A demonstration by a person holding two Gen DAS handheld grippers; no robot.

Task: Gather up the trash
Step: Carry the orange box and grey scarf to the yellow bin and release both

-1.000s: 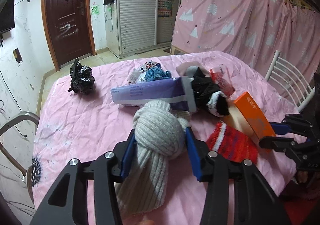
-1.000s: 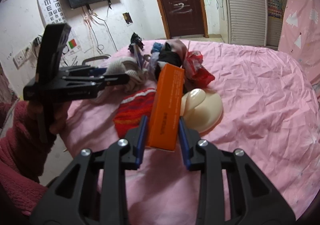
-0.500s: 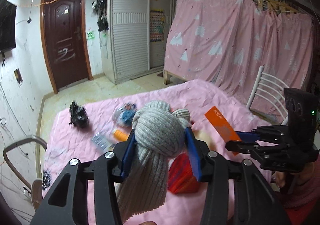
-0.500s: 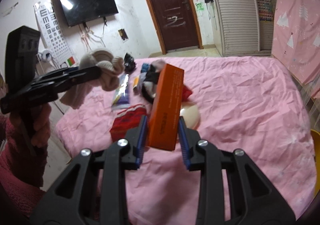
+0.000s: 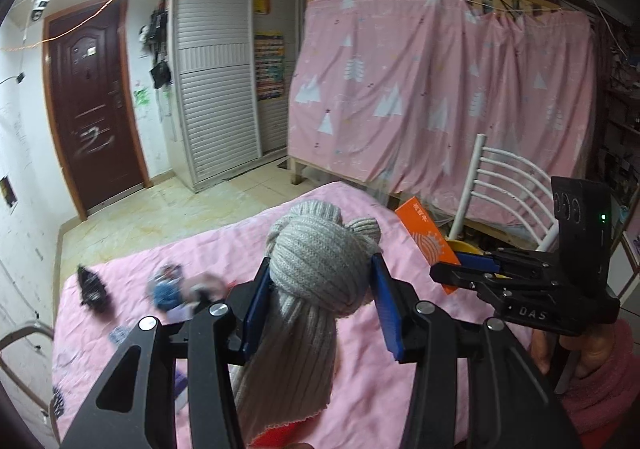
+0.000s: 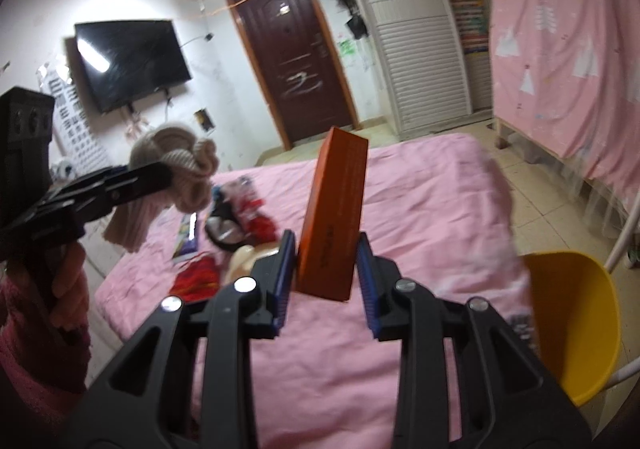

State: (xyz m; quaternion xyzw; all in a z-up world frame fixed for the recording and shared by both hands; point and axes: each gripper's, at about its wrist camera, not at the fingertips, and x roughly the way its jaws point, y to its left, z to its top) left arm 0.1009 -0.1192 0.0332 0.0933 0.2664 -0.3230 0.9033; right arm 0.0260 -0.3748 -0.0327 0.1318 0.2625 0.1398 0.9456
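My left gripper [image 5: 318,289] is shut on a knotted grey knit hat [image 5: 316,257] and holds it high above the pink table [image 5: 168,261]. My right gripper [image 6: 324,273] is shut on an orange box [image 6: 334,213], held upright above the table. In the left wrist view the orange box [image 5: 426,237] shows in the right gripper [image 5: 460,269] at the right. In the right wrist view the grey hat [image 6: 176,165] hangs from the left gripper [image 6: 160,173] at the left. A yellow bin [image 6: 576,325] stands at the table's right edge, below the box.
A pile of clutter lies on the table: red knit piece [image 6: 196,281], cream bowl [image 6: 244,261], purple box [image 6: 186,237], black and red items [image 6: 244,221], a black bag [image 5: 92,289]. A white chair [image 5: 508,185] stands behind the right gripper.
Both grippers have risen well above the table with the hat and the orange box. The right gripper has swung right, bringing the yellow bin into view.
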